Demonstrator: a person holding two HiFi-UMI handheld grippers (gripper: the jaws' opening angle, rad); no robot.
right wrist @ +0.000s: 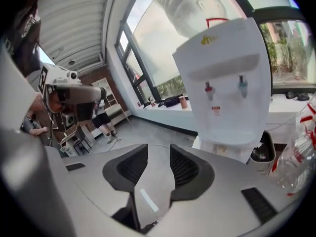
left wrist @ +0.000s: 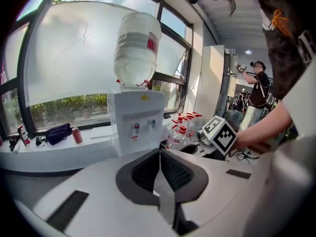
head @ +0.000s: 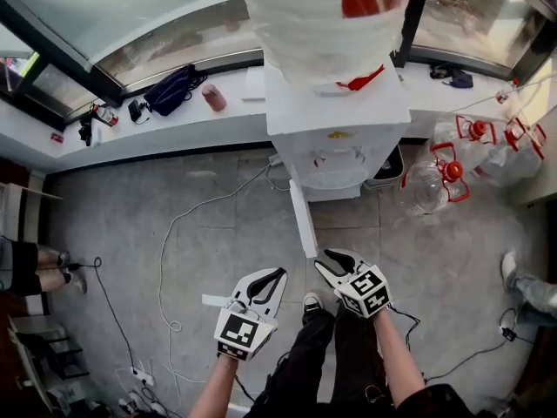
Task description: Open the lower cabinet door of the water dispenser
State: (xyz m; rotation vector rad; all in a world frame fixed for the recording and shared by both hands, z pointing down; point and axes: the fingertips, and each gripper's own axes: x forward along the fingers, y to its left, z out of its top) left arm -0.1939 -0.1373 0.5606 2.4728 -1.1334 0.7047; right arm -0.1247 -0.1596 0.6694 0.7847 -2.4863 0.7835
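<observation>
Below the white dispenser, its cabinet door stands open

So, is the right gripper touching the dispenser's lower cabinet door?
Apart. Right gripper view: the right gripper, jaws open, frames only floor; the water dispenser stands beyond.

Daylight pours through the windows; fisheye edges bend and darken.
</observation>
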